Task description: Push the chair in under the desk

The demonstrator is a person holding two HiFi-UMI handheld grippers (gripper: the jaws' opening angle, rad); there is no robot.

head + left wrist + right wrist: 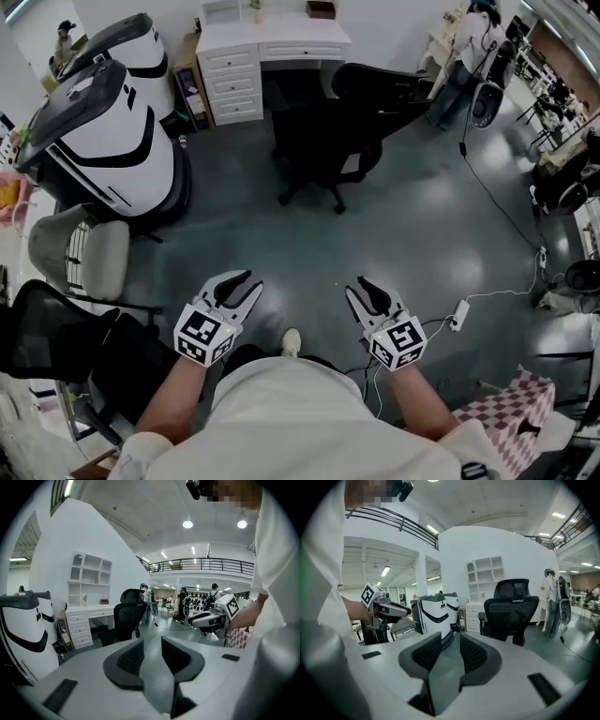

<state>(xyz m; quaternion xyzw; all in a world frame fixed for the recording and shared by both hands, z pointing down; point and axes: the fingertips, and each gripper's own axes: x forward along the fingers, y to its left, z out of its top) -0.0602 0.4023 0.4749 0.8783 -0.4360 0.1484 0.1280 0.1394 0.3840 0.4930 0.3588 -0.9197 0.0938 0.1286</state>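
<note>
The black high-backed chair (323,131) stands before the white drawered table (272,42). On the left gripper (251,281) and right gripper (357,286), the jaws are released, with ribbed black pads apart and empty.

Matt black chair (323,131), smooth white desk (281,39), glossy grey floor (412,225).

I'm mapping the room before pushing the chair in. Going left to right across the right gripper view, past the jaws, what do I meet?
left gripper → white-and-black machine → white desk → black office chair → standing person
</note>
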